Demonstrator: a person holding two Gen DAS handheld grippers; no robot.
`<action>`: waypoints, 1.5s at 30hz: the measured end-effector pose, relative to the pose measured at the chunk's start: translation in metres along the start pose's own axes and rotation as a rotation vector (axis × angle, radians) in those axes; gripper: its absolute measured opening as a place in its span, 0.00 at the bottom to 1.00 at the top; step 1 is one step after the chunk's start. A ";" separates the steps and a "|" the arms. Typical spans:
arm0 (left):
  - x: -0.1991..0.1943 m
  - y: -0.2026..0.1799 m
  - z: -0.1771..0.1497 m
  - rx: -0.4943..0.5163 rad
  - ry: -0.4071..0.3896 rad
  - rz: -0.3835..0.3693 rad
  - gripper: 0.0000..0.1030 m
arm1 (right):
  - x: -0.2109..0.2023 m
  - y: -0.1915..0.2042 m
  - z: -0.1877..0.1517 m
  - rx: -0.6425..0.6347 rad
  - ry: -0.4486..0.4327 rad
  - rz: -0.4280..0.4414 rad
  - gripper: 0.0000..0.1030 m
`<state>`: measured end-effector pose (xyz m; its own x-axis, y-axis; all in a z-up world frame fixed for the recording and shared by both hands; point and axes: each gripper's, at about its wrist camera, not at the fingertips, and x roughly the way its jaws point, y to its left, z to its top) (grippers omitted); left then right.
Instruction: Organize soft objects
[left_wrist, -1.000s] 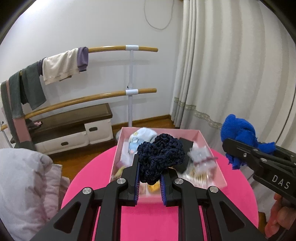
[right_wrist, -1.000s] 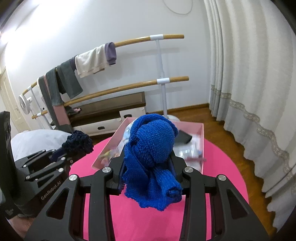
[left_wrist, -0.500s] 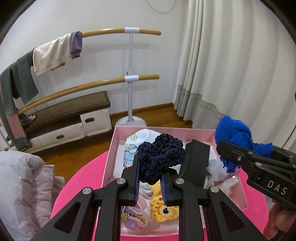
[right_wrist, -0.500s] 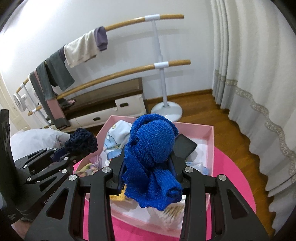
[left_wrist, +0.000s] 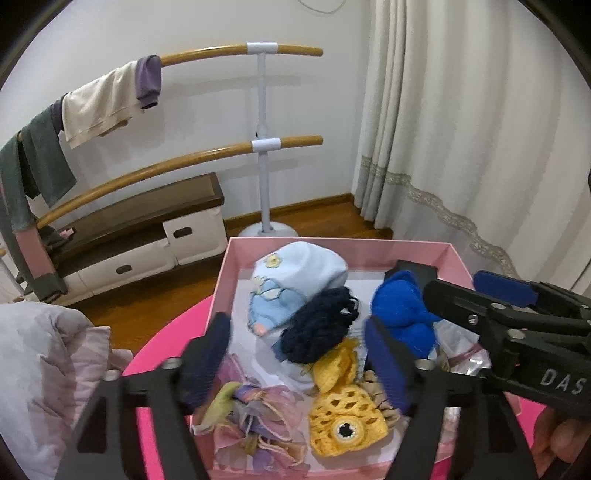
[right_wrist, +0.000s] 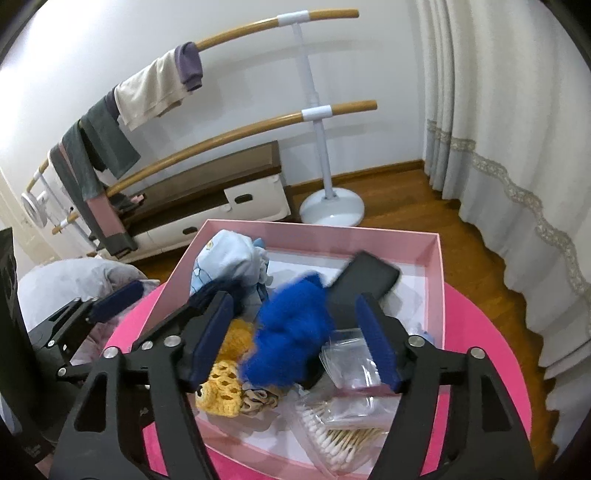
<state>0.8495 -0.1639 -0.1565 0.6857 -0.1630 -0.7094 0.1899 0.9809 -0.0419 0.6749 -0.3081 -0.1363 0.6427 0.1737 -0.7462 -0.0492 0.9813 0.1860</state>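
A pink box (left_wrist: 334, 244) (right_wrist: 433, 266) sits on a round pink table (right_wrist: 487, 354). My left gripper (left_wrist: 295, 354) is open above the box; a dark navy knit piece (left_wrist: 317, 328) lies loose beneath it among the contents. My right gripper (right_wrist: 295, 339) is open; a bright blue knit piece (right_wrist: 291, 336) (left_wrist: 400, 314) is blurred between its fingers, loose over the box. The box also holds a light blue cloth (left_wrist: 295, 280), a yellow crochet piece (left_wrist: 343, 417) and a pastel fabric bundle (left_wrist: 255, 417).
A black flat case (right_wrist: 364, 278), clear plastic bags (right_wrist: 351, 360) and a bag of cotton swabs (right_wrist: 340, 432) lie in the box. A pale quilted bundle (left_wrist: 40, 376) lies left of the table. A ballet barre with hanging clothes (left_wrist: 107, 96) and curtains (left_wrist: 461, 129) stand behind.
Both grippers moved forward over the box and opened. The navy knit piece and the blue knit piece left the fingers and dropped into the box.
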 end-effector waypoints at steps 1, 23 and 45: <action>0.001 0.002 0.001 -0.006 -0.008 0.008 0.81 | -0.002 -0.001 -0.001 0.007 -0.004 -0.001 0.83; -0.139 -0.011 -0.091 -0.031 -0.179 0.090 1.00 | -0.127 0.033 -0.048 0.034 -0.170 -0.067 1.00; -0.362 -0.002 -0.252 -0.053 -0.350 0.088 1.00 | -0.293 0.093 -0.177 -0.006 -0.399 -0.140 1.00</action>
<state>0.4234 -0.0801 -0.0771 0.8986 -0.0952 -0.4283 0.0892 0.9954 -0.0341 0.3470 -0.2532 -0.0132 0.8892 -0.0059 -0.4575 0.0557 0.9939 0.0954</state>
